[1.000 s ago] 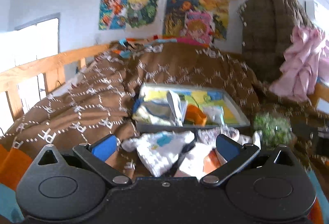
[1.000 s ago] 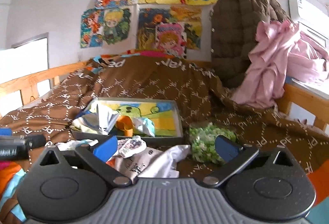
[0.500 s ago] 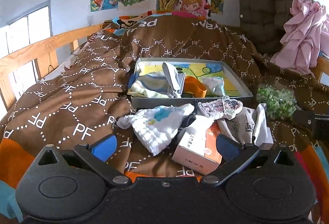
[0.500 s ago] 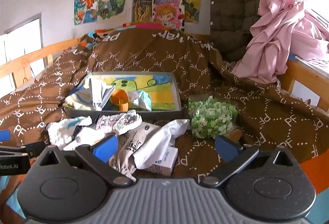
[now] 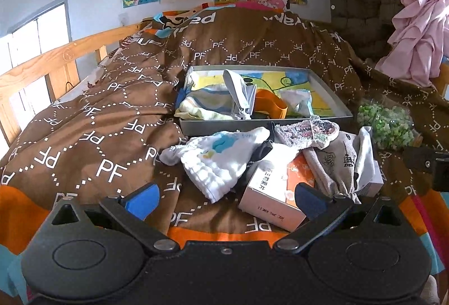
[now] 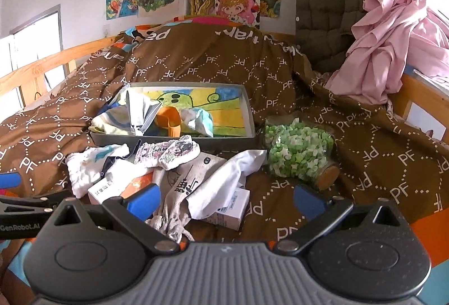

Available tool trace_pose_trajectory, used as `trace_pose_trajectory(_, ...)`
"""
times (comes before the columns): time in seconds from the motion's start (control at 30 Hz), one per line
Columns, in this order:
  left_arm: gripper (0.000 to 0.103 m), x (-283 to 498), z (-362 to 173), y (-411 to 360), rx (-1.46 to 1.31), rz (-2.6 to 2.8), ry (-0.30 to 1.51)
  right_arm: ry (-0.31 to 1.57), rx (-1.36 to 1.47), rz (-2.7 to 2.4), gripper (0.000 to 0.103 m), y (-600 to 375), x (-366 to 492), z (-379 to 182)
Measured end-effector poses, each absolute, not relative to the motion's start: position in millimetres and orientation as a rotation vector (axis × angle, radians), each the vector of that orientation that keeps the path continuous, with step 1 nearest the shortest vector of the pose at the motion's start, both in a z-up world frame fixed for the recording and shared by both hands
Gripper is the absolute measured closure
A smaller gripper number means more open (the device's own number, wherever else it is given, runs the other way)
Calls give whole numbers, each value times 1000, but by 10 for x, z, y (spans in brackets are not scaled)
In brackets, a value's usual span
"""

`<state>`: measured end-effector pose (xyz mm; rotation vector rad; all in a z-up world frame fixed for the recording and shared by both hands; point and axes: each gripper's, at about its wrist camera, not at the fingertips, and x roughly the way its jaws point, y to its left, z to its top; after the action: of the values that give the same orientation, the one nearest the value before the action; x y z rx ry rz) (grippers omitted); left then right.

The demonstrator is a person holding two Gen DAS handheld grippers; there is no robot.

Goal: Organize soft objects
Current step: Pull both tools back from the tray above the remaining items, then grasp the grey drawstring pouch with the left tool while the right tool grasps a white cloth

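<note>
Matt brown cloth quilt (image 5: 118, 120); soft white woven cloth (image 5: 221, 162), centre frame; smooth paper carton (image 5: 269, 198); grainy wooden bed rail (image 5: 56, 61), left; grey matt tray (image 5: 252, 127).

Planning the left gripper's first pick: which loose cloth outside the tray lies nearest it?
The white cloth with the blue print, left of the pink-orange box.

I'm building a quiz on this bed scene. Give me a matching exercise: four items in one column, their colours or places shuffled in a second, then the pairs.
Items
1. orange band
2. bag of green and white pieces
3. pink garment
4. beige drawstring pouch

Places
A. on the bedspread, right of the tray
B. draped at the right bed rail
C. inside the grey tray
D. in front of the tray, under a white cloth

Pairs: 1-C, 2-A, 3-B, 4-D
</note>
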<state>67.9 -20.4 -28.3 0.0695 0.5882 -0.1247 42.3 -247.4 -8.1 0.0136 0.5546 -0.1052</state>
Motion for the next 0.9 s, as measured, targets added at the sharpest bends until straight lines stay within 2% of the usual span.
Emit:
trace_pose_trajectory(0.5, 1, 861, -365, -311, 88, -161, 570, 611, 73, -104, 0, -2663, 686, -104)
trace_pose_trajectory(0.9, 1, 1006, -519, -654, 87, -469, 531, 692, 109, -9, 0, -3044, 1297, -189)
